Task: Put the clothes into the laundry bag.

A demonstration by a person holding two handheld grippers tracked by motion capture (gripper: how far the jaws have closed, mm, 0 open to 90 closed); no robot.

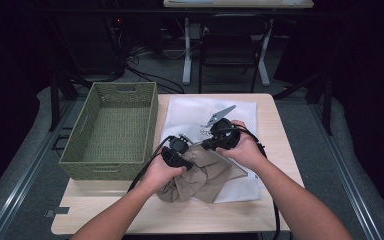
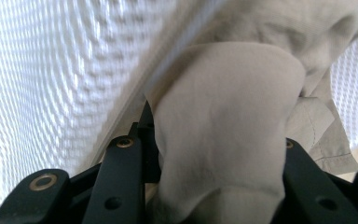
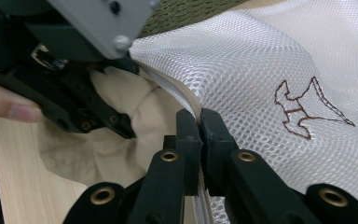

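**Inspector:** While the wooden table (image 1: 275,150) carries everything, your work sits at its middle. The green woven basket (image 1: 111,131) stands at the left edge with nothing inside it that I can see. The white mesh laundry bag (image 1: 190,112) lies flat just beside it, and the beige garment (image 1: 200,177) lies bunched on the bag's near end.

**Operator:** How far along would you put me?

**Inspector:** Early to midway, in my judgement. In the right gripper view, a lifted edge of the mesh bag's opening (image 3: 186,100) shows the cloth going beneath it. Most of the garment, seen from above, lies outside the bag.

**Operator:** And the tools?

**Inspector:** Your left gripper (image 2: 214,186) is clenched on a thick fold of the garment, its jaws pressed against both sides. Your right gripper (image 3: 199,126) is pinched tight on the bag's seamed rim, holding the mouth up. What is left: push the remaining cloth inside, then release both.
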